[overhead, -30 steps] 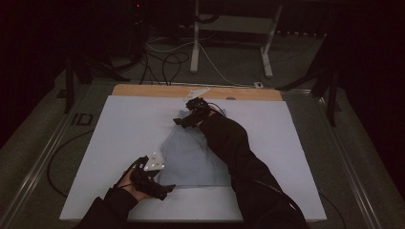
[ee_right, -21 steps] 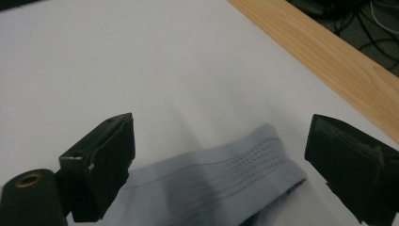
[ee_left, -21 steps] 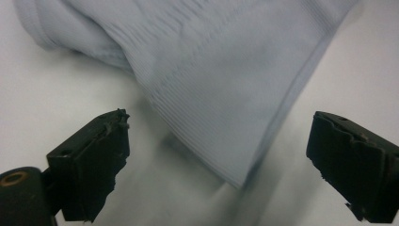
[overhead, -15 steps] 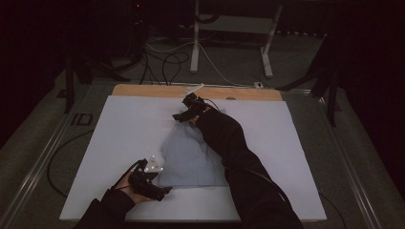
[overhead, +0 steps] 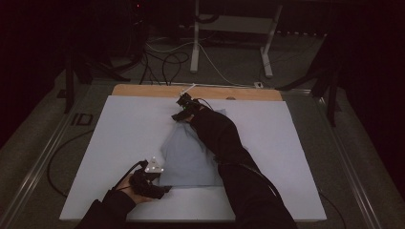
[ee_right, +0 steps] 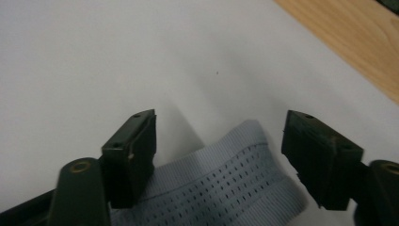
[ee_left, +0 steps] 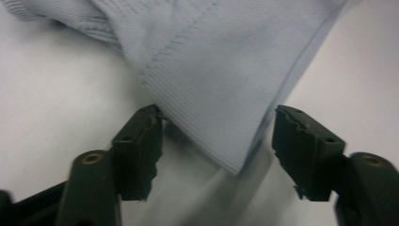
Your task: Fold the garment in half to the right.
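A pale blue knit garment (overhead: 191, 157) lies bunched on the white table cover (overhead: 129, 129). My left gripper (overhead: 160, 185) sits at its near left corner. In the left gripper view the jaws (ee_left: 216, 127) have just been closing and stand on either side of a ribbed hem corner (ee_left: 226, 70), with one pad brushing its edge and the other apart from it. My right gripper (overhead: 180, 114) is at the garment's far tip. Its jaws (ee_right: 219, 136) have also been closing and straddle a perforated ribbed band (ee_right: 226, 188) without pressing it.
A wooden strip (overhead: 200, 91) runs along the table's far edge and shows in the right gripper view (ee_right: 348, 42). Behind the table are white frame legs (overhead: 196, 43) and loose cables (overhead: 162, 57) on the floor. A metal rail (overhead: 43, 157) borders the left side.
The right gripper has shifted a little to the left and lower, onto the garment's far tip. The garment now looks narrower and more peaked. The left hand has stayed put.
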